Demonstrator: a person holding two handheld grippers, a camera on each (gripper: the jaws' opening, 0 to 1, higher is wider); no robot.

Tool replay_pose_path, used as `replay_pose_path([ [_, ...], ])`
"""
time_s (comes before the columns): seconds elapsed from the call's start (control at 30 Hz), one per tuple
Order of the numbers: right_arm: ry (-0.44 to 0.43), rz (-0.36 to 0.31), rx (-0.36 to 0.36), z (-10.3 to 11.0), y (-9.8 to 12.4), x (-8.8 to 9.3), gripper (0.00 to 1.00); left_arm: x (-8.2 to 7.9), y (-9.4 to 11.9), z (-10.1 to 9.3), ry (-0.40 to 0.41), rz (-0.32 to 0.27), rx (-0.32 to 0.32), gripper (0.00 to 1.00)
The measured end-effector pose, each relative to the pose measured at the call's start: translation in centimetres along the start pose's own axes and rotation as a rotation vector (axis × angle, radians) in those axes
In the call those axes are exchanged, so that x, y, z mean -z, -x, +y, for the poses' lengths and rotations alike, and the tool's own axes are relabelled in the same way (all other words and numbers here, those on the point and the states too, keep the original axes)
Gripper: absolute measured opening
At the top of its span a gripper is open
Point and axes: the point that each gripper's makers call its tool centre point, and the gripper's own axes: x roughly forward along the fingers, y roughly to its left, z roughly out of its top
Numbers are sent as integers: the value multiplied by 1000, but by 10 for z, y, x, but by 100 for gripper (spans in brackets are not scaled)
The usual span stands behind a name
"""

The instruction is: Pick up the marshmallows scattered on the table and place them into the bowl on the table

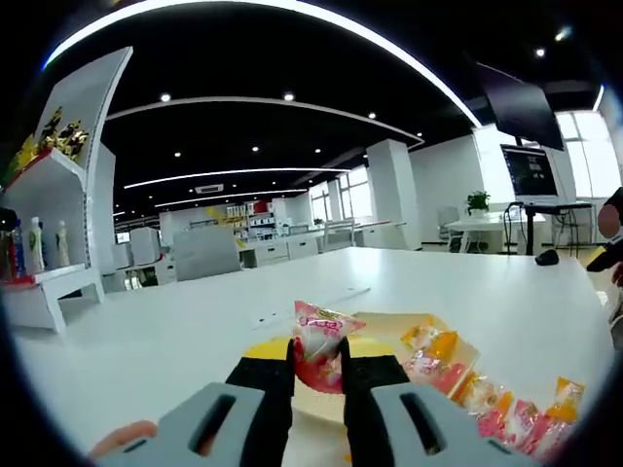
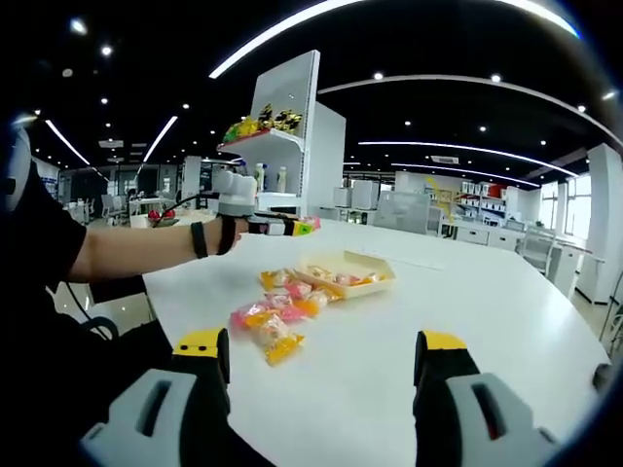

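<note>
Left gripper (image 1: 318,375) clamped a pink marshmallow (image 1: 319,345) above the bowl (image 2: 348,273). Right gripper (image 2: 321,365) hung open over the table (image 2: 467,302).

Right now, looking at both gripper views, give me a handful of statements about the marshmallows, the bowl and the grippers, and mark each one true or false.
1. The left gripper is shut on a wrapped marshmallow. True.
2. The right gripper holds a marshmallow. False: its fingers stand wide apart with nothing between them.
3. The loose marshmallows lie in a cluster beside the bowl. True.
4. The bowl is round and blue. False: in the right gripper view it is a shallow, yellowish rectangular tray.
5. The held marshmallow is already lying in the bowl. False: it is still pinched between the fingers.
</note>
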Motion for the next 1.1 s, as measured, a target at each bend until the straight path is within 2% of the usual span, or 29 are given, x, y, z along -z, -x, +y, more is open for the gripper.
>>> replay_pose_path([
  [0.1,1,-2,1,0,0,-1,74,4,-4,5,-14,10,-13,18],
  [0.23,2,-4,-1,0,0,-2,74,11,-7,13,12,26,-25,18],
  [0.27,4,-4,0,0,0,-2,74,12,-9,17,-14,25,-29,18],
  [0.43,-1,-10,-3,0,1,-4,74,19,-17,14,-23,49,0,19],
  [0.5,4,-11,-1,0,2,-4,74,20,-19,11,-2,49,12,19],
  [0.7,-2,-6,6,-3,3,-1,74,20,-22,10,42,35,3,19],
  [0.93,-6,-8,4,-3,4,1,74,25,-20,-1,44,32,14,19],
  [1.1,-10,-3,1,-3,4,4,74,32,-23,-1,44,45,9,18],
])
